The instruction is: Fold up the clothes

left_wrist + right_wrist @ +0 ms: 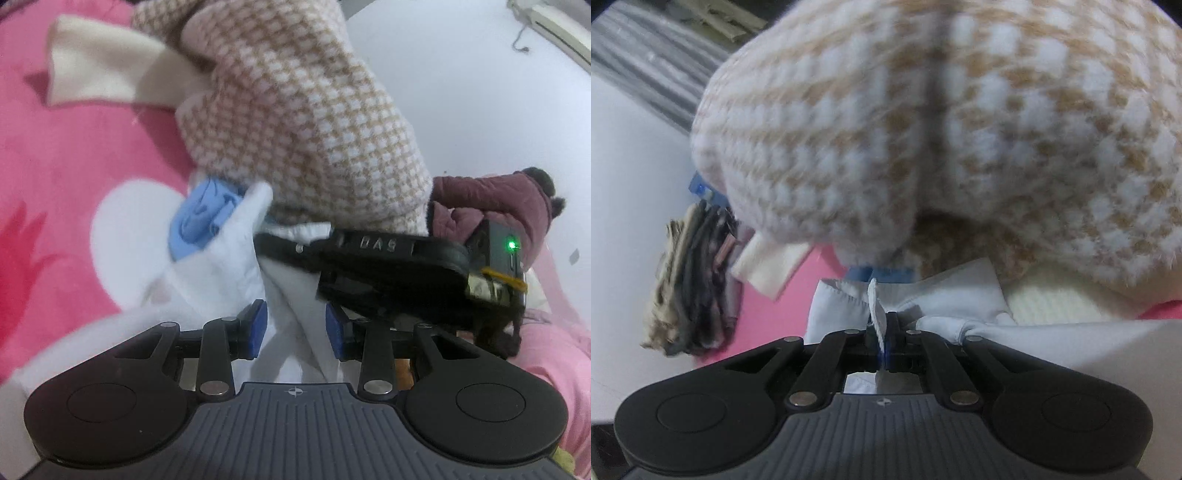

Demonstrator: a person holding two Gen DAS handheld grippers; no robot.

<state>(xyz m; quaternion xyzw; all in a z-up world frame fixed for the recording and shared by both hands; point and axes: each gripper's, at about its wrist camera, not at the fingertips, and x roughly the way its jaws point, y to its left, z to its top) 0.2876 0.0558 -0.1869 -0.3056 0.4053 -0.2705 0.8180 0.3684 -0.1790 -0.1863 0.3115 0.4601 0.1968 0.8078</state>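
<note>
A white garment [221, 266] lies bunched on the pink blanket [55, 166]. My left gripper [295, 330] has a thick fold of it filling the gap between its blue pads [255, 328], which press on it. My right gripper [882, 332] is shut on a thin edge of the same white garment [942, 295]. In the left wrist view the right gripper [291, 240] reaches in from the right, close above the left one. A beige-and-white checked sweater [295, 110] hangs right behind and fills most of the right wrist view [923, 129].
A light blue cloth [199, 221] sits beside the white garment, and a cream piece [96, 70] lies further back. A maroon jacket [498, 199] lies at the right. A stack of dark folded clothes [690, 280] stands at the left, by the blanket [783, 306].
</note>
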